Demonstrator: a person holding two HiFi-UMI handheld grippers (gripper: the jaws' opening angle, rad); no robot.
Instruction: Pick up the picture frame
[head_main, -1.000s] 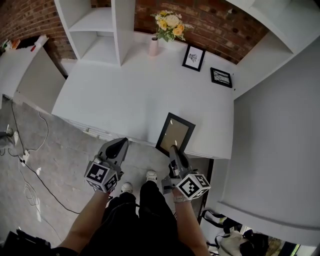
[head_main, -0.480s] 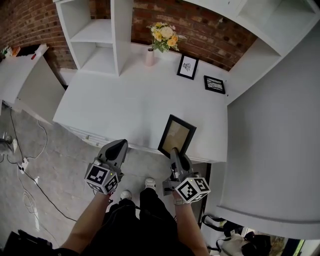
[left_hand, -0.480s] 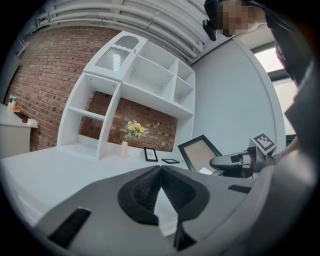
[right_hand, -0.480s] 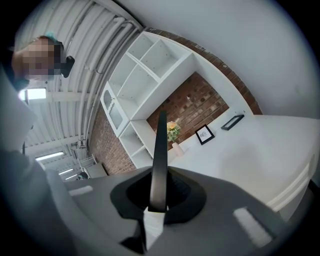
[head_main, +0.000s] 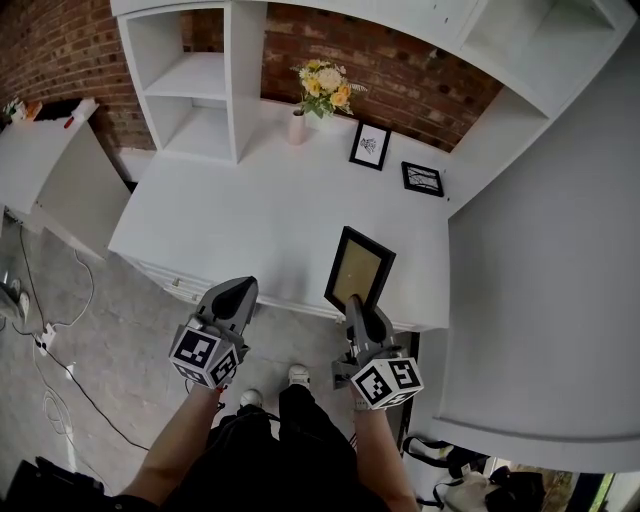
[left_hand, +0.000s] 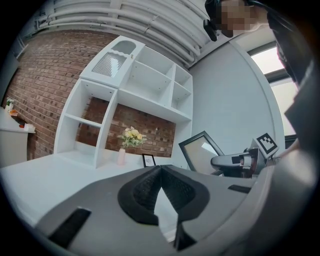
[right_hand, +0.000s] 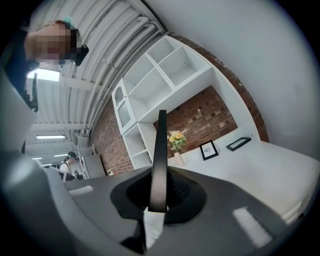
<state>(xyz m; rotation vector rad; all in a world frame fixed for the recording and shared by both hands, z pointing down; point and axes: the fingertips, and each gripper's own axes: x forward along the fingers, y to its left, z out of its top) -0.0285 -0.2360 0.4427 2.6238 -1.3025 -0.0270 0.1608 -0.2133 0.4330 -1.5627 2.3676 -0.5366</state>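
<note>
The black picture frame with a tan panel hangs tilted over the near right edge of the white table. My right gripper is shut on its lower edge. In the right gripper view the frame shows edge-on, clamped between the pads of that gripper. My left gripper hovers left of it off the table's front edge, shut and empty. In the left gripper view its jaws meet, with the frame and the right gripper to the right.
A pink vase of yellow flowers and two small framed pictures stand at the table's back by the brick wall. A white shelf unit sits back left. A grey wall bounds the right. Cables lie on the floor.
Both grippers have risen. The right one has lifted the frame off the table's edge and rolled it more upright; the left stays shut and empty.
</note>
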